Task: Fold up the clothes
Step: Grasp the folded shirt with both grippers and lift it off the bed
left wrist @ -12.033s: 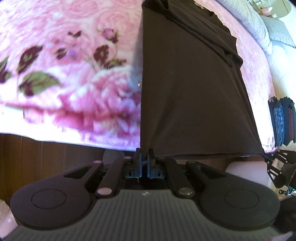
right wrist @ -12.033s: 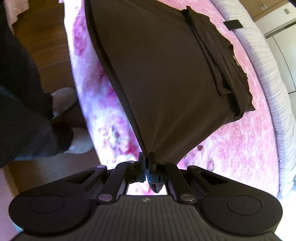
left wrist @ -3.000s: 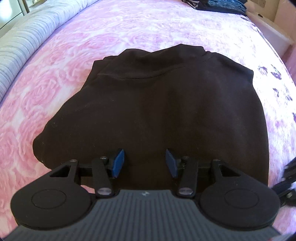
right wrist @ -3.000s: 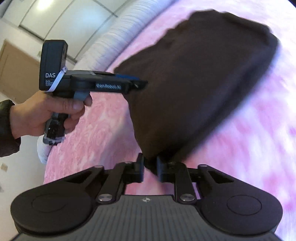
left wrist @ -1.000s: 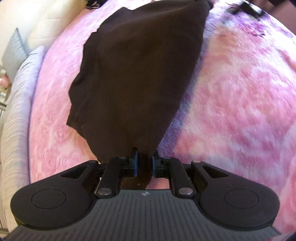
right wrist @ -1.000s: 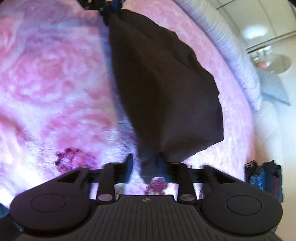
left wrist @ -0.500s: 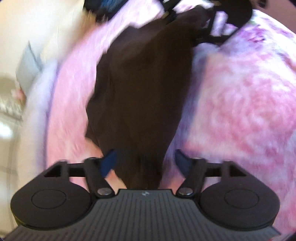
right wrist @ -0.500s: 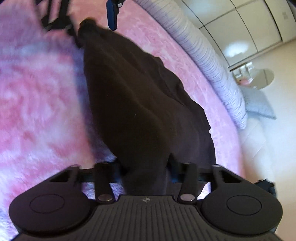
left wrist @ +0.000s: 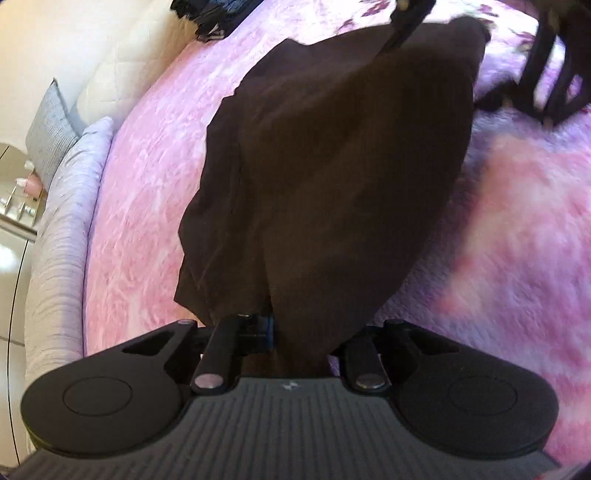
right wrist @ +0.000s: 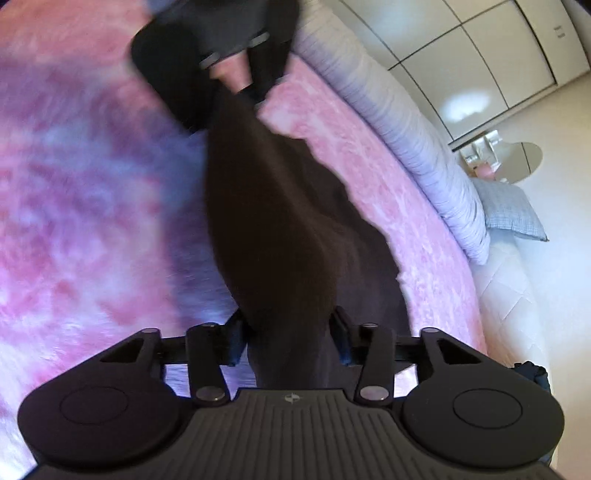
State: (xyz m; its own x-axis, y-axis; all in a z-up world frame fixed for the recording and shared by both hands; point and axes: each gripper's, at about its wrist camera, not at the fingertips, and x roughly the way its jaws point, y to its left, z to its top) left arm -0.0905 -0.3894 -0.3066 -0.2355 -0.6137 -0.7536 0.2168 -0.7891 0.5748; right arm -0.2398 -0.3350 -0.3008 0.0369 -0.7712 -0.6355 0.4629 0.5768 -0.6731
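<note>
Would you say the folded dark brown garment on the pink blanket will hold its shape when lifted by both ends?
Probably not: the folded dark brown garment looks soft, sagging between the left gripper and right gripper. Its loose layers may slip apart.

Dark garment (left wrist: 332, 177): near end covers the left gripper's (left wrist: 301, 332) right finger. Stacked dark clothes (left wrist: 210, 14), far left: cut by top edge. Pink blanket (right wrist: 74, 221) and far gripper in right wrist view: motion-blurred.
</note>
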